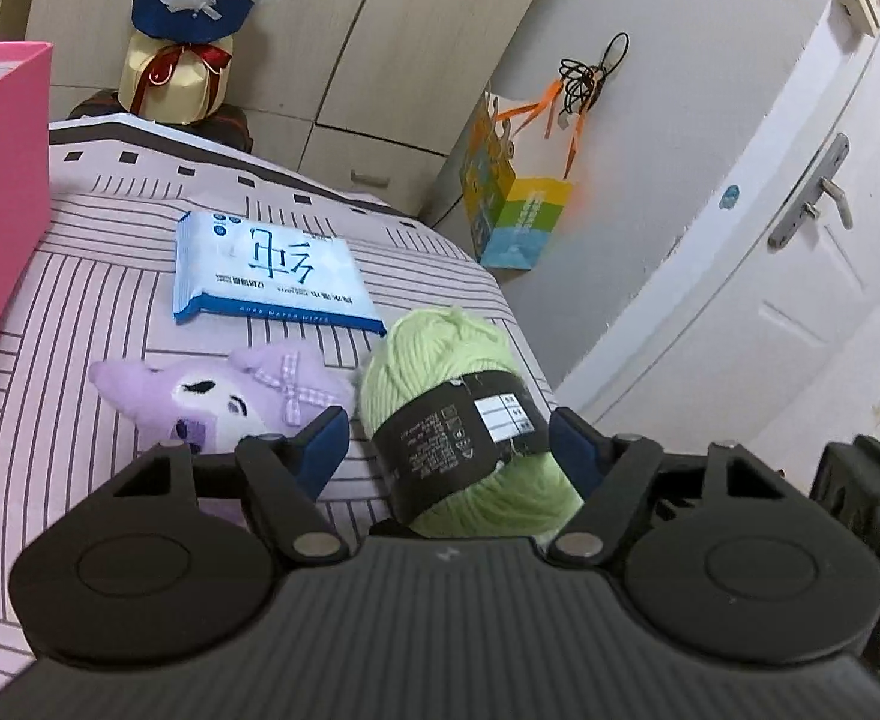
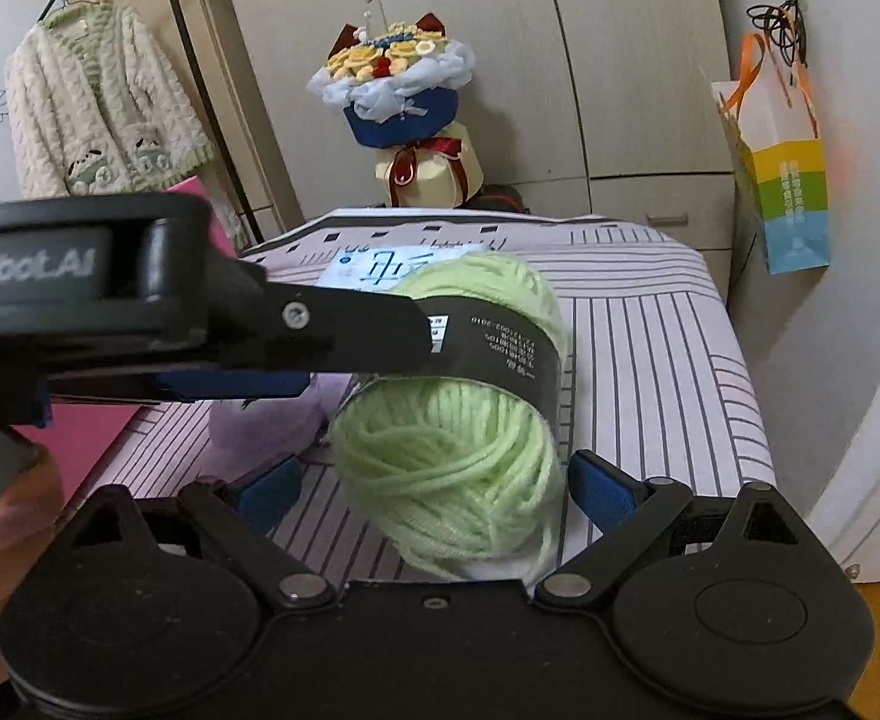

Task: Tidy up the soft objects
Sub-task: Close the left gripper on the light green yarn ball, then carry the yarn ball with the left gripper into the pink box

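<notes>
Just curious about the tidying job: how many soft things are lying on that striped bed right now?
3. A light green ball of yarn nearest the camera, a purple plush toy beside it, and a blue-and-white pack of wipes behind them. Others may be hidden.

A ball of yarn is set near the right edge of the bed, between the fingers of the left tool, with the right finger touching its band. A plush toy lies just left of it. A pack of wipes is laid farther back. A box stands at the far left. A bouquet is placed beyond the bed's far end, and a paper bag hangs at the right wall. The yarn is also flanked by the right tool.
</notes>
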### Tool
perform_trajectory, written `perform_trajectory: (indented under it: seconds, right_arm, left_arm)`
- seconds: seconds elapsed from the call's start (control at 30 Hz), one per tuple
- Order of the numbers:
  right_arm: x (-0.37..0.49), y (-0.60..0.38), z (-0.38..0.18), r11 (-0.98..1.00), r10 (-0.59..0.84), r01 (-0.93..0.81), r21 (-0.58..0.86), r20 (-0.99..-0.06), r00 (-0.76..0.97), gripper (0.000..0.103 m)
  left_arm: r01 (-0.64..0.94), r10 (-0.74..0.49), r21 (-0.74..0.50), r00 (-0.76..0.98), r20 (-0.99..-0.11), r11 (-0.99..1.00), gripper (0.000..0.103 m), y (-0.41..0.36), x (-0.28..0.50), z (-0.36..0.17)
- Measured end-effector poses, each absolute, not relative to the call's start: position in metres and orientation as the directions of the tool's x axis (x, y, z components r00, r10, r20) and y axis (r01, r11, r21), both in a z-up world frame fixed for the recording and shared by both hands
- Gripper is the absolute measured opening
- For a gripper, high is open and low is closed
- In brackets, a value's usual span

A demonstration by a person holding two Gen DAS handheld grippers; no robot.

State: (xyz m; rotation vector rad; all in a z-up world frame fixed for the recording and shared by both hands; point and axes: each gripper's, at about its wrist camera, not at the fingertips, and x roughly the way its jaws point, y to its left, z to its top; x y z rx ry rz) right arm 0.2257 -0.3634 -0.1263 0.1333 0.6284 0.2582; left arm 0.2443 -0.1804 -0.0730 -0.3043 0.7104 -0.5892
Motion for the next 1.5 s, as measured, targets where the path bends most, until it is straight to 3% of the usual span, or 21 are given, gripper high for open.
perform_trajectory:
  seconds: [0.13, 0.2, 0.3, 0.83, 1.33, 1.5]
  right_arm:
    - [0.22, -0.363, -0.125, 0.965, 0.258, -0.188, 0.183, -0.538, 0.803, 0.072]
    - [0.217, -0.361, -0.125, 0.968, 0.25, -0.191, 0.164, -0.532, 0.809, 0.068]
    - [0.211, -0.357, -0.124, 0.973, 0.232, -0.187, 0.138, -0.525, 0.819, 0.064]
    - [0.154, -0.331, -0.123, 0.983, 0.161, -0.095, 0.154, -0.496, 0.853, 0.064]
    - [0.096, -0.293, -0.107, 0.986, 0.159, -0.156, 0.053, -0.535, 0.83, 0.067]
    - [0.078, -0.282, -0.096, 0.979, 0.203, -0.19, 0.08, -0.531, 0.823, 0.067]
  left_arm:
    - [0.397, -0.615, -0.475, 0.593, -0.52, 0.785, 0.062, -0.181, 0.248, -0.078]
    - [0.402, -0.633, -0.495, 0.575, -0.518, 0.771, 0.056, -0.181, 0.248, -0.08]
    - [0.414, -0.649, -0.505, 0.561, -0.513, 0.757, 0.056, -0.182, 0.245, -0.082]
    - [0.523, -0.666, -0.418, 0.52, -0.534, 0.743, 0.056, -0.169, 0.194, -0.074]
    - [0.579, -0.652, -0.335, 0.518, -0.554, 0.744, 0.056, -0.139, 0.13, -0.055]
    - [0.586, -0.635, -0.292, 0.55, -0.542, 0.756, 0.056, -0.123, 0.106, -0.043]
